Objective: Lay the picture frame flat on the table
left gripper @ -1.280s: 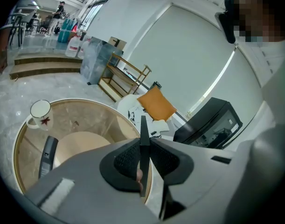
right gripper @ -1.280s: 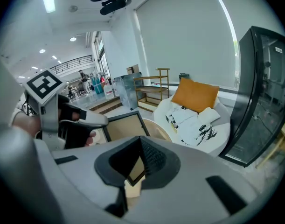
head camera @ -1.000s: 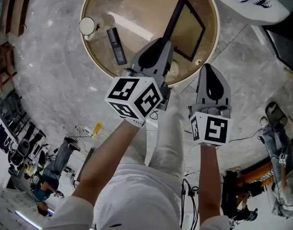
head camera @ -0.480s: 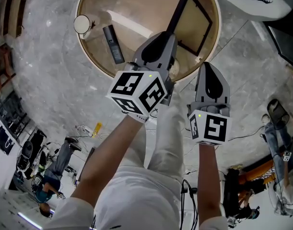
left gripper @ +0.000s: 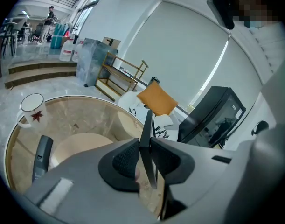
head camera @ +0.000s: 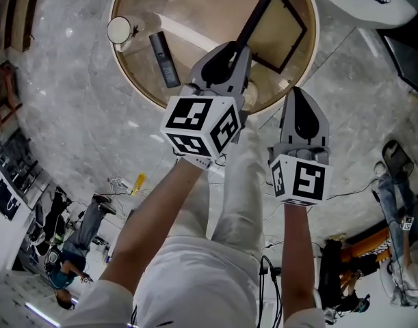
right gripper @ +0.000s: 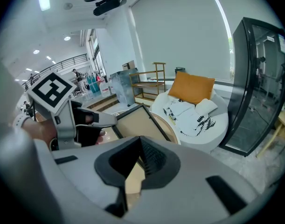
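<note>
loosening, the left gripper (left gripper: pixel 144 148) has just been opening its fingers, which touch both faces of the picture frame (head camera: pixel 280 26), tilted as before at the right of the counter (head camera: pixel 137 67); right gripper (right gripper: pixel 140 139) slants down, fingers closed, empty.

Black-edged picture frame (head camera: pixel 277 26), tan panel; tilted steeply, one edge raised, over round table (head camera: pixel 195 12); not yet flat.

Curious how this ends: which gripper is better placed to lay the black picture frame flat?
Probably left. The left gripper has the black picture frame between its jaws, which have just been opening; the right gripper is shut, empty.
</note>
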### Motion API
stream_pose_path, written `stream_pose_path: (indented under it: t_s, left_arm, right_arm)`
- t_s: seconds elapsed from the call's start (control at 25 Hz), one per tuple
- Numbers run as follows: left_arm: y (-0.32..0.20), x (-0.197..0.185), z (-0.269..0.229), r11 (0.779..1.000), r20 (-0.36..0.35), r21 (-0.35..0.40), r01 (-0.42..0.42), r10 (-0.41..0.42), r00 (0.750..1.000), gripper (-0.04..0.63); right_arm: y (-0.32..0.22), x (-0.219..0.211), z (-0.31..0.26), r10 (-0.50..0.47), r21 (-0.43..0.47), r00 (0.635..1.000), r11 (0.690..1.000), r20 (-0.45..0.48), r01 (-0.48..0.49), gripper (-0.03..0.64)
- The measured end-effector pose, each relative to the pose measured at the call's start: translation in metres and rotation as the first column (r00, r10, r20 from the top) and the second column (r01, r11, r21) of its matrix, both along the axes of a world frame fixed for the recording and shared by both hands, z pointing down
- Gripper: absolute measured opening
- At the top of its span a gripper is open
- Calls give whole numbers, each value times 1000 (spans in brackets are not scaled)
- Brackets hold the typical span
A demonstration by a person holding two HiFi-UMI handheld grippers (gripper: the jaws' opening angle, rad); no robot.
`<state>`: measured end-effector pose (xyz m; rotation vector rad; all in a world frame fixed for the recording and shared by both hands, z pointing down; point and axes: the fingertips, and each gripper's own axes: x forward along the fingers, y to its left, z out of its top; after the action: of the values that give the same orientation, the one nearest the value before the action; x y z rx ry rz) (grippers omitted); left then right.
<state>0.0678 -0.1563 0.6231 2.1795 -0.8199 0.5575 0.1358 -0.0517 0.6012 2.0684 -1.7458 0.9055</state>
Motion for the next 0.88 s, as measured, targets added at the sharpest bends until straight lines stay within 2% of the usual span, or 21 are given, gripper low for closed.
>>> stream_pose_path:
  t_s: [0.24, 0.88]
  left_arm:
    - [-2, -13, 11, 999, 62, 36, -22, 20, 998, 80]
    - [-4, -43, 54, 1000, 118, -6, -4, 5, 993, 92]
  right_arm:
    - [0, -8, 4, 1, -4, 1000, 1000, 4, -1, 5]
    - [1, -17, 24, 1, -29, 1000, 1000, 10, -1, 5]
